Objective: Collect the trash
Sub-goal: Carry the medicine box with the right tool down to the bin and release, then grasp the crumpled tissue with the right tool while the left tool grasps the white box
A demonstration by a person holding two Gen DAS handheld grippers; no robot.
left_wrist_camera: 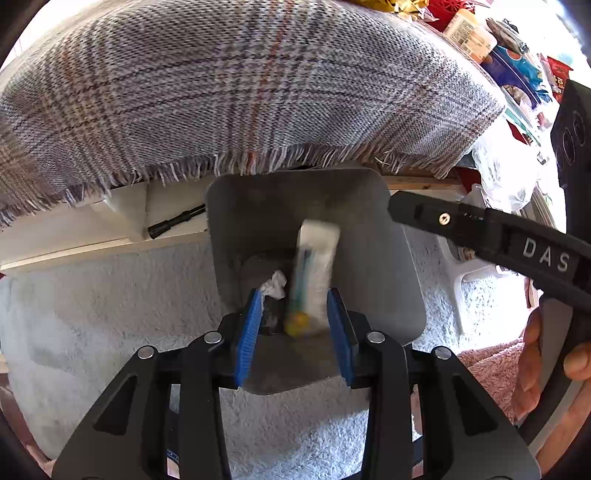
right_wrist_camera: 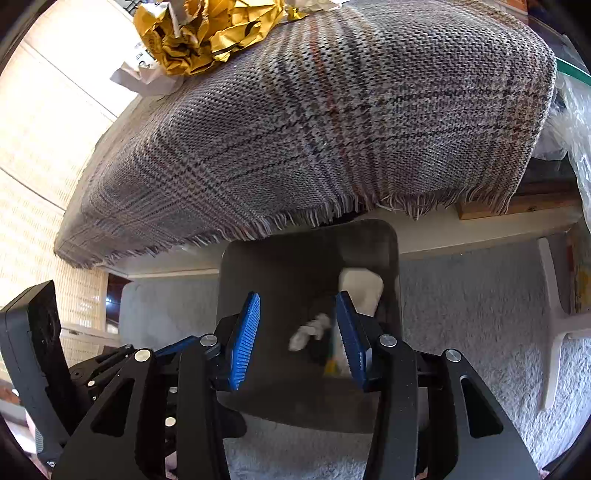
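A grey trash bin (left_wrist_camera: 369, 258) stands on the floor below the table edge; it also shows in the right wrist view (right_wrist_camera: 280, 280). Inside it lie a white packet with green and yellow print (left_wrist_camera: 314, 273), blurred, and a crumpled white tissue (left_wrist_camera: 275, 284). In the right wrist view the tissue (right_wrist_camera: 310, 330) and packet (right_wrist_camera: 362, 291) show in the bin. My left gripper (left_wrist_camera: 295, 321) is open above the bin mouth, nothing between the blue pads. My right gripper (right_wrist_camera: 299, 332) is open over the bin; its body shows in the left wrist view (left_wrist_camera: 491, 236).
A plaid fringed cloth (left_wrist_camera: 236, 92) covers the table above the bin. Crumpled gold foil (right_wrist_camera: 207, 29) and white paper (right_wrist_camera: 144, 75) lie on it. Packets and plastic bags (left_wrist_camera: 509, 62) crowd the right. A white stool leg (right_wrist_camera: 554, 314) and a fluffy rug (left_wrist_camera: 92, 314) are around.
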